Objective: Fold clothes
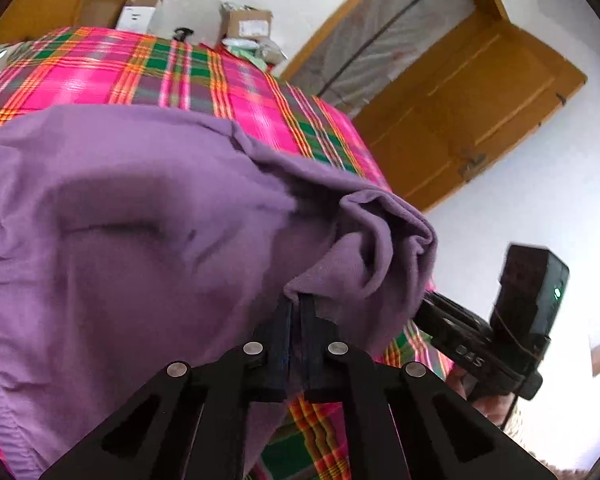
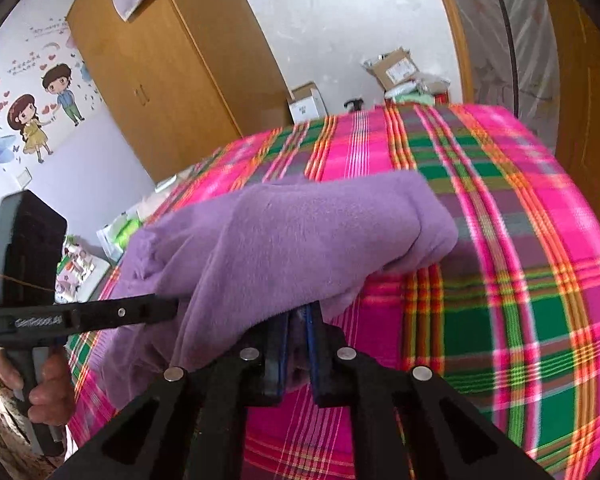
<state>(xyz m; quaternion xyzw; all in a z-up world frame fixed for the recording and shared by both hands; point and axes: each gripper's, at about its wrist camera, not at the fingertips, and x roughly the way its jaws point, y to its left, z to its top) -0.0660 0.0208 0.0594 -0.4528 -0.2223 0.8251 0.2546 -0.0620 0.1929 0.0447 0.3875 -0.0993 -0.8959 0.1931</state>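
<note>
Purple garment [image 1: 140,220], one edge pinched by each of left gripper [image 1: 296,308] and right gripper [image 2: 296,316], lifted off plaid bed [image 2: 500,240], presumably to carry a fold over.

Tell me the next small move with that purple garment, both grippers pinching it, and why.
Probably carry the pinched edge forward over the rest of the purple garment and lay it down flat. Both the left gripper and the right gripper are shut on bunched cloth lifted off the plaid bedspread, and the garment beyond them lies rumpled, not yet in a neat fold.
</note>
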